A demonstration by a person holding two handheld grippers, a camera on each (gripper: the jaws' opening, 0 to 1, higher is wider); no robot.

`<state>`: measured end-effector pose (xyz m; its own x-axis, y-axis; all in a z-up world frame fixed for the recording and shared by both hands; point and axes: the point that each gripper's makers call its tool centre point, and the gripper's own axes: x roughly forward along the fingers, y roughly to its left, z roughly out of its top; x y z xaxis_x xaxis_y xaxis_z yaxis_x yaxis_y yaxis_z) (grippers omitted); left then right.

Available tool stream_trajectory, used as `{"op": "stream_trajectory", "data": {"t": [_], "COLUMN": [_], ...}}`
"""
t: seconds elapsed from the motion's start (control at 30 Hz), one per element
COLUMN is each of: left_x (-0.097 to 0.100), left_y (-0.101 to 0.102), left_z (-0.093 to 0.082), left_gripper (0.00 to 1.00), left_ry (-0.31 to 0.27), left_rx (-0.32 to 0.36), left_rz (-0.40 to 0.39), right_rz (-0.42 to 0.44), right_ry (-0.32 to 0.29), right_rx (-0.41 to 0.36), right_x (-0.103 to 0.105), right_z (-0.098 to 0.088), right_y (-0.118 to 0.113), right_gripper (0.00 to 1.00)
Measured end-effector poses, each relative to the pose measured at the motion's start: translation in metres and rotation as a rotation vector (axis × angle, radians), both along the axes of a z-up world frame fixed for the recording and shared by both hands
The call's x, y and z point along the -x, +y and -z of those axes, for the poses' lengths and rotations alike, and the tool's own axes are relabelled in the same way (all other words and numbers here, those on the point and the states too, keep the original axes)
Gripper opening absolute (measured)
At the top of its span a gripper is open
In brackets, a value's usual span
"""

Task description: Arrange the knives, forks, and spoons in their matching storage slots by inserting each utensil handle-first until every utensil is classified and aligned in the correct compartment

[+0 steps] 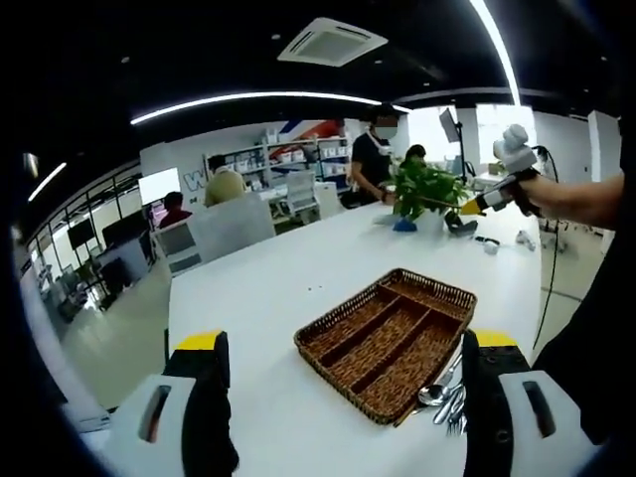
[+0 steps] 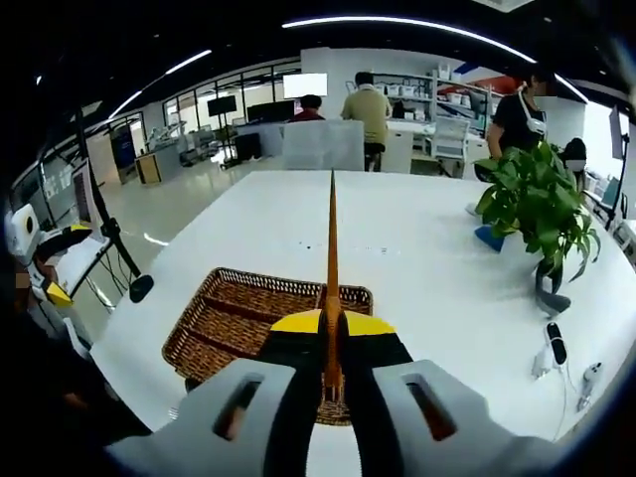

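Left gripper view: the left gripper [image 1: 343,397] is hovering wide open and holding nothing above a white table [image 1: 298,258], with a wicker tray [image 1: 386,338] lying between its jaws and utensils [image 1: 445,396] piled just beside the tray's near corner. Right gripper view: the right gripper [image 2: 332,350] is clamping a thin orange stick [image 2: 332,268] above the tray [image 2: 248,313], with a potted plant [image 2: 537,214] standing well apart.

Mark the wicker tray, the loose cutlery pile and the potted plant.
wicker tray [image 1: 343,320]: left gripper view, near-left rim.
cutlery pile [image 1: 444,394]: left gripper view, spoon bowls beside the tray.
potted plant [image 2: 537,204]: right gripper view, leaves.
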<state>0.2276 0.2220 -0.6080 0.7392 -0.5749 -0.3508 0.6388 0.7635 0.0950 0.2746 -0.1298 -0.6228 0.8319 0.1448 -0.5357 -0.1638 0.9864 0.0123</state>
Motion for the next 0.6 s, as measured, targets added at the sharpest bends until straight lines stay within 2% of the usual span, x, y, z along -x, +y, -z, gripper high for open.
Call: {"op": "stream_trajectory", "data": {"t": [0.23, 0.6], "left_x": [0.001, -0.003], "left_y": [0.005, 0.009], "left_z": [-0.003, -0.009], "left_gripper": [1.0, 1.0], "left_ry": [-0.006, -0.014], "left_rx": [-0.01, -0.021], "left_rz": [-0.02, -0.043], "right_rz": [0.001, 0.009], "right_ry": [0.007, 0.034], "right_rx": [-0.002, -0.011], "right_x": [-0.003, -0.002], "right_z": [0.004, 0.028], "right_y": [0.0, -0.003], "right_gripper": [0.04, 0.04]}}
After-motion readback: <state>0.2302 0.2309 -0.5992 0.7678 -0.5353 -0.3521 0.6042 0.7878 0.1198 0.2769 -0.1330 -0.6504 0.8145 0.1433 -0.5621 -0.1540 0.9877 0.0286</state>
